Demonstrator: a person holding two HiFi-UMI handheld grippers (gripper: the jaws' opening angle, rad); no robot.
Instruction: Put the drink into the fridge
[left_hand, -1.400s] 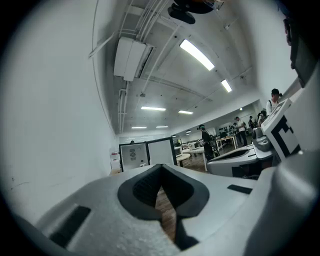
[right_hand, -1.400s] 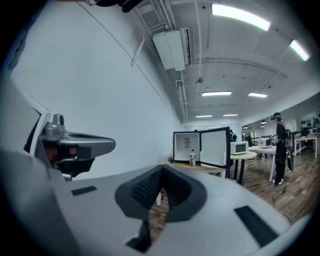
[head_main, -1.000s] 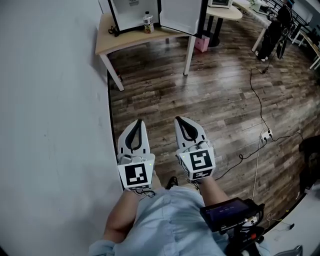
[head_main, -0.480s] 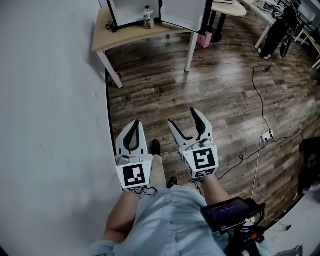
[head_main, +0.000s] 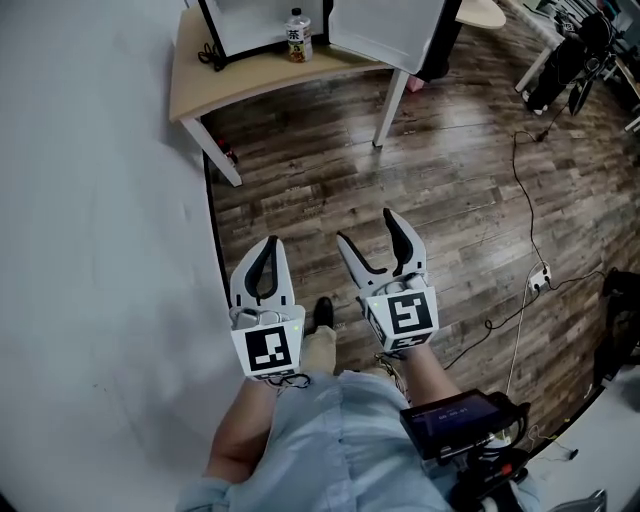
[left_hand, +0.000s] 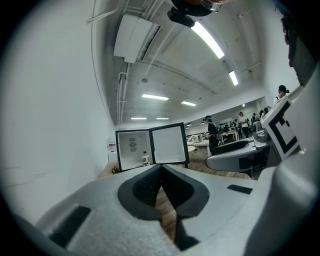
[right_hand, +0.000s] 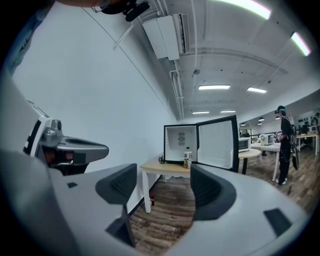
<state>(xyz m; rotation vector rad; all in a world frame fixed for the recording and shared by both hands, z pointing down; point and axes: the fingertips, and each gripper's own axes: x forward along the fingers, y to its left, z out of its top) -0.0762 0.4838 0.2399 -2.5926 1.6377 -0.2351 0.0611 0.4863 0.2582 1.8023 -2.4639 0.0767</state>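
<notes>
since a second ago the right claw (head_main: 368, 230) has sprung apart and its jaws are opening, empty; the left claw (head_main: 270, 245) is closed on nothing. wood floor (head_main: 450, 180), white wall (head_main: 90, 200). only the gripper views show ceiling lights (right_hand: 214, 87). the drink (head_main: 296, 35) stands on the table (head_main: 195, 90) before the open fridge (head_main: 255, 22), well ahead of both claws.

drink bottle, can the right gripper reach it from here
Probably not yet: the right gripper, jaws opening and empty, is far across the floor from the bottle on the table; nothing blocks the way.
</notes>
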